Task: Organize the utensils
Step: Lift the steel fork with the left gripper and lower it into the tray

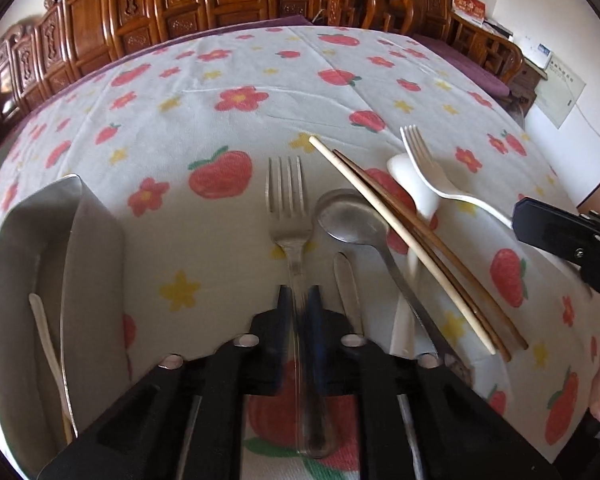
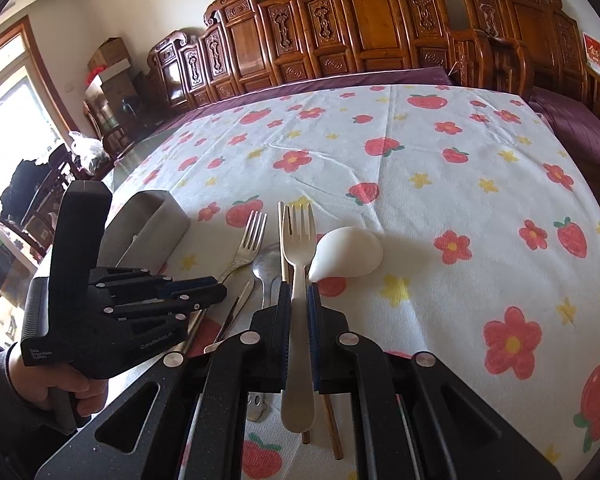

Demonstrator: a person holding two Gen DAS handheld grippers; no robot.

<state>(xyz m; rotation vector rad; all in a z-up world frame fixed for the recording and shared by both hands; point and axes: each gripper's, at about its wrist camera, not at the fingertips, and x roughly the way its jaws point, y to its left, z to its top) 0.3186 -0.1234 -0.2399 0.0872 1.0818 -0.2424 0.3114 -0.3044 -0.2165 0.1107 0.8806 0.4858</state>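
Counter [image 1: 228, 128] has a steel bin [image 1: 96, 248] at its left; only the left view shows a chopstick [image 1: 48, 344] inside. Left gripper [image 1: 299, 300] fingers clamp the steel fork [image 1: 288, 208] beside the spoon [image 1: 348, 216]. Right view alone shows the right gripper [image 2: 299, 296] clamped on the white fork [image 2: 298, 240].

- On the side of the left gripper [image 2: 204, 294], seen from the right wrist view, we read the pale brand mark "GenRobot.AI" along the lower edge of its black body.
- Nearer its handle, on the same black body, we see a small three-line white label; it looks like "Data Acquisition System", but the letters are too small for us to be sure.
- On the far right, a red card [image 1: 468, 7] leaning by the wall carries gold characters that we cannot read.
- On the right wall, a pale notice sheet [image 1: 560, 88] bears fine print too small to read.
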